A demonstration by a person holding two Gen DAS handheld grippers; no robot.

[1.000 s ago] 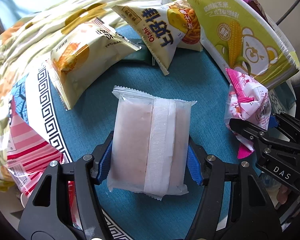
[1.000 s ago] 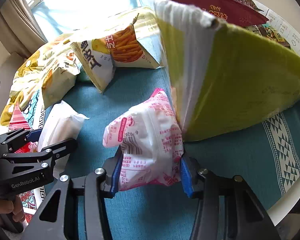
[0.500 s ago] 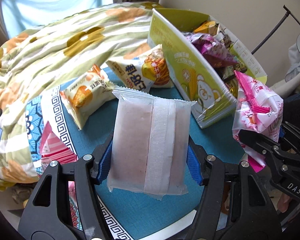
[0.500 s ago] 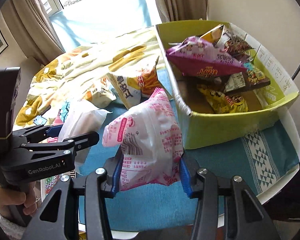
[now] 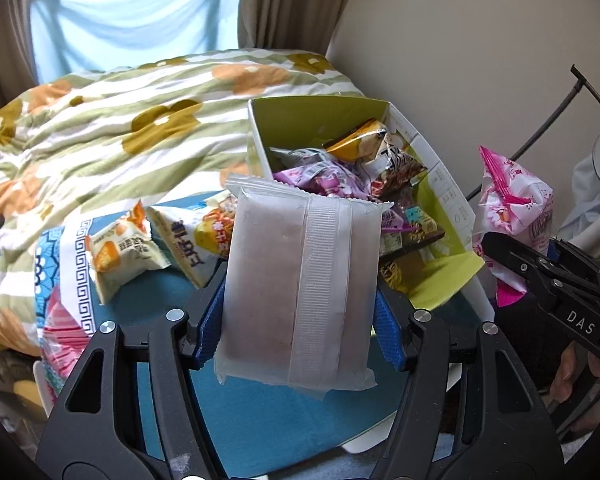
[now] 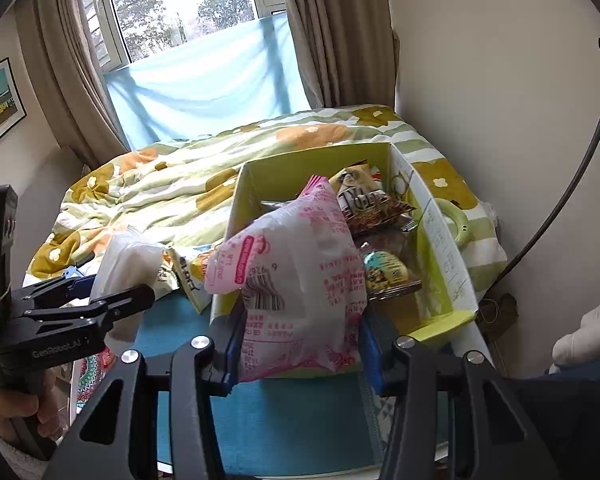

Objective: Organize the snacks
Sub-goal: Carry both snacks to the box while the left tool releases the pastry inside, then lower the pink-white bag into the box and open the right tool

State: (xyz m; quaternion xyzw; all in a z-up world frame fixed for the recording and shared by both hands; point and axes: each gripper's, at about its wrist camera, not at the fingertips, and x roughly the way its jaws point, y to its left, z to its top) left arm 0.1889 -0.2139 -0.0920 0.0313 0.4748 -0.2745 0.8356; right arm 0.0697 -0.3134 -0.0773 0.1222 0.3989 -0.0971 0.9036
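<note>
Up over the table (image 5: 268, 432), clamped between the blue fingers (image 5: 210, 332) of the left gripper (image 5: 298, 328): a frosted white pack (image 5: 296, 292) with a ribbed seam down its back, held by its two long edges and clear of the cloth. Same deal on the right gripper (image 6: 300, 344), squeezing a puffy pink-and-white bag (image 6: 296, 276) low down near its bottom seam, top flopping free. So both sets of fingers narrow and loaded, nothing empty.

Just beyond both packs, the green box (image 5: 448, 284), already stuffed with purple, orange and brown packets, near wall facing the grippers. Looks like mid-carry, drop-off not yet done.

Tips for doing this bit well, just a judgement call:
- Clear the near wall fully before going forward, since a low corner could catch the cardboard and shove the box.
- Drop one at a time. Grippers pretty close side by side, easy to bump over the opening.
- Aim for the emptier near end, not the heap at the back.
- Open only once the pack is low inside, otherwise could slide off the pile and out.
- Pink bag is soft and air-filled, so no extra squeeze.

Still lying on the teal cloth beside the box: a cream snack bag (image 5: 120, 252) and a yellow chip bag (image 5: 198, 240), touching each other. Behind all that, a flowery duvet (image 5: 112, 128) on the bed.
</note>
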